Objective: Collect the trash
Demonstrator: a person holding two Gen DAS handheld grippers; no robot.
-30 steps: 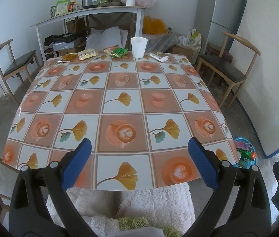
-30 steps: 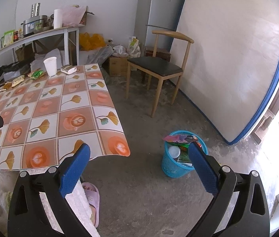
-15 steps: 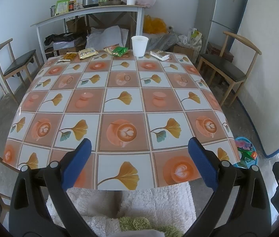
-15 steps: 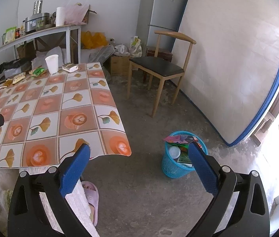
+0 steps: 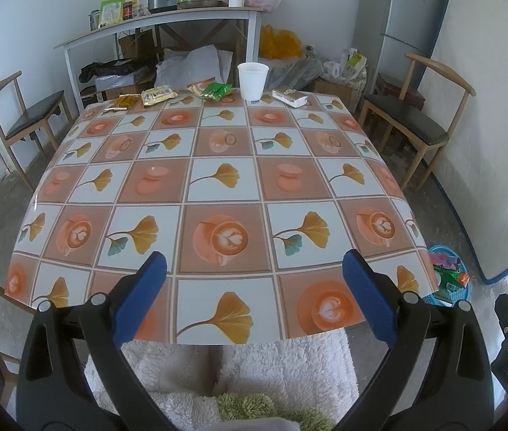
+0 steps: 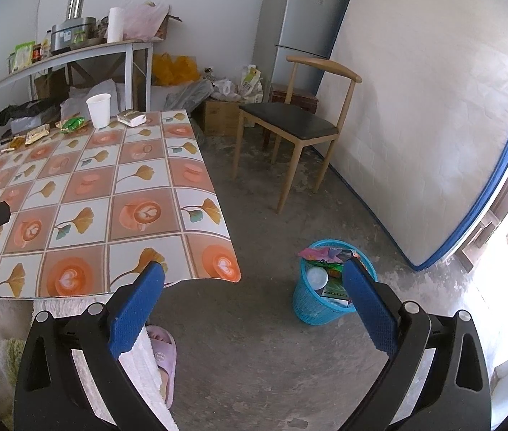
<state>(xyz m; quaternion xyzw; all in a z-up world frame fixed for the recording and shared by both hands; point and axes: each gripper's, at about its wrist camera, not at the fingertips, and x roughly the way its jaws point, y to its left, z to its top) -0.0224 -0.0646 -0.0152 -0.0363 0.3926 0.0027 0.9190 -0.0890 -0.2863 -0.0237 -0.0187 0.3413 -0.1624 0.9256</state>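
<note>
Left wrist view looked along the left gripper (image 5: 252, 291), whose blue-padded jaws stood wide apart and empty above the near edge of the table (image 5: 218, 186). The trash lay at the far edge, well ahead of the fingers: a white paper cup (image 5: 252, 80) stood upright almost straight ahead, a silvery wrapped packet (image 5: 289, 96) lay just to the right of it, and a green snack wrapper (image 5: 216, 90) lay just to its left. Further left along that edge sat a pale yellow packet (image 5: 158, 95) and a small orange wrapper (image 5: 124, 101). Off to the right and below the table top, the blue basket (image 5: 449, 280) showed on the floor with coloured wrappers in it.

In the right wrist view the right gripper (image 6: 252, 294) was likewise spread open, holding nothing, and hung over bare concrete floor past the table's right corner. The blue basket (image 6: 320, 309) stood on the floor just ahead, partly behind the right-hand finger, and held a white lid-like disc, wrappers and what may have been a flat carton, though the finger hid part of it. The paper cup (image 6: 98, 110) and the packets were far off to the left on the table. A wooden chair (image 6: 291, 125) stood ahead beyond the basket, and a pink slipper (image 6: 162, 353) lay low beside the left-hand finger.
</note>
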